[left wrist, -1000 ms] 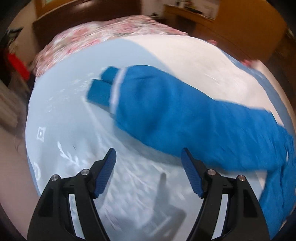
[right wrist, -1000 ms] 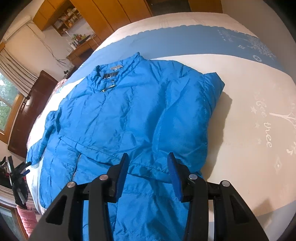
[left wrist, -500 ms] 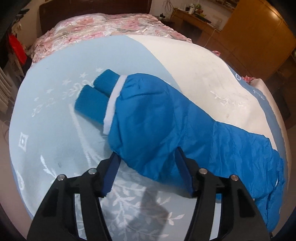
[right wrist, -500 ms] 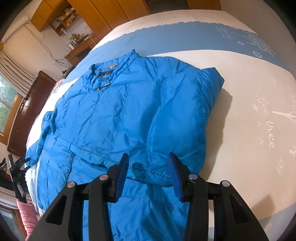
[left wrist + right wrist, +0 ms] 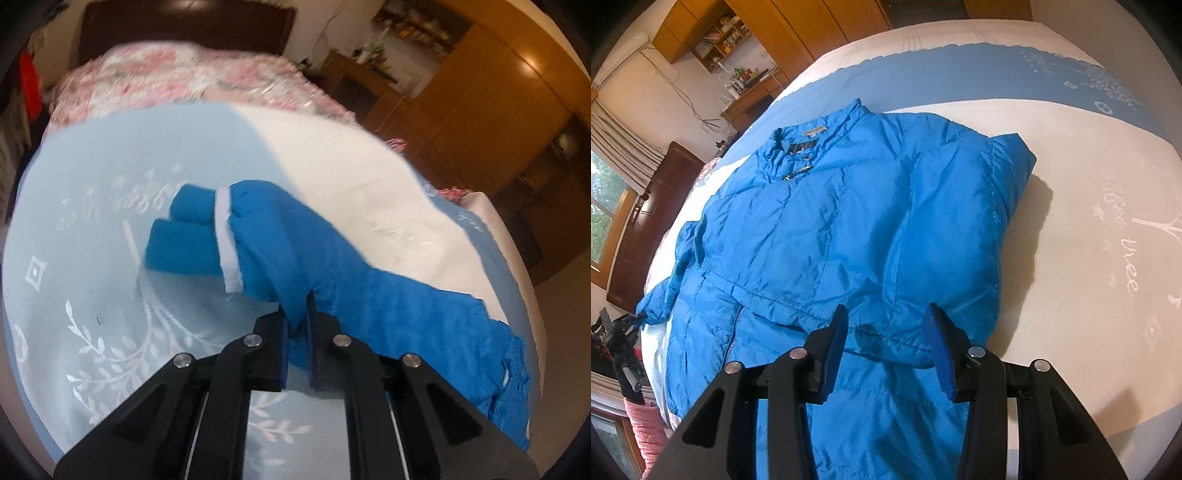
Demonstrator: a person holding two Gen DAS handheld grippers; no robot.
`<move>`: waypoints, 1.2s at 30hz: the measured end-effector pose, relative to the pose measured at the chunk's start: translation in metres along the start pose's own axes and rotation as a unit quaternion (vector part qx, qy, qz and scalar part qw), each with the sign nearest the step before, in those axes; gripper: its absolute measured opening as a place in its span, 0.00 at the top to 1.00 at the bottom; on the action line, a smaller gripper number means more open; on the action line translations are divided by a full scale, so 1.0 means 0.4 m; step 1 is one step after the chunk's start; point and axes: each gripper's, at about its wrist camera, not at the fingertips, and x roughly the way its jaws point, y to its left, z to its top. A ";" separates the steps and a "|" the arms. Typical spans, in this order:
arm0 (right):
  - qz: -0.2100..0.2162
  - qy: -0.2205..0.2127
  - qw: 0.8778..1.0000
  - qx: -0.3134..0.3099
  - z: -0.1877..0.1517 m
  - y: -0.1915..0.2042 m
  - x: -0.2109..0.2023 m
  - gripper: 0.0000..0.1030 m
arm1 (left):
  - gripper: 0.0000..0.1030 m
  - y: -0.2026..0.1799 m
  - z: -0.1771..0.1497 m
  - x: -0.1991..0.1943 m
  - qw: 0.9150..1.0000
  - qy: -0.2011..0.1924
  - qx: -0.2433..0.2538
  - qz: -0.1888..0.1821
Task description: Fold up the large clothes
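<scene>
A bright blue padded jacket lies front-up on the bed, collar toward the far side, its right sleeve folded in over the body. In the left wrist view its other sleeve stretches across the bedspread and ends in a white band and a knit cuff. My left gripper is shut on a pinch of that sleeve's fabric, a little way back from the cuff. My right gripper hovers over the folded sleeve's lower edge. Its jaws stand apart with cloth below them, and nothing is pressed.
The bed carries a pale blue and white spread with leaf patterns, and a pink floral quilt lies at its head. Wooden wardrobes and a desk line the walls. Black gear stands by the bed's left edge.
My left gripper came in over the sleeve and its jaws went from wide apart to shut on the fabric, which now bunches up between them. The right gripper stayed put.
</scene>
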 end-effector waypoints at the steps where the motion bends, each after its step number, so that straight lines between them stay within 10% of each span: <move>1: 0.000 -0.001 1.000 -0.001 -0.003 0.002 -0.003 0.57 | 0.95 -0.029 -0.004 -0.016 1.000 -0.011 0.015 -0.005; 12: -0.016 -0.015 1.000 -0.006 -0.021 0.010 -0.024 0.57 | 0.95 -0.481 -0.140 -0.109 0.973 -0.040 0.191 -0.127; 24: -0.007 -0.015 1.000 0.004 -0.025 -0.004 -0.012 0.57 | 0.95 -0.932 -0.448 -0.066 0.905 0.013 0.356 -0.232; 36: -0.016 -0.008 1.000 -0.002 -0.033 -0.002 -0.009 0.55 | 0.91 -0.983 -0.683 0.171 0.868 0.186 0.407 -0.213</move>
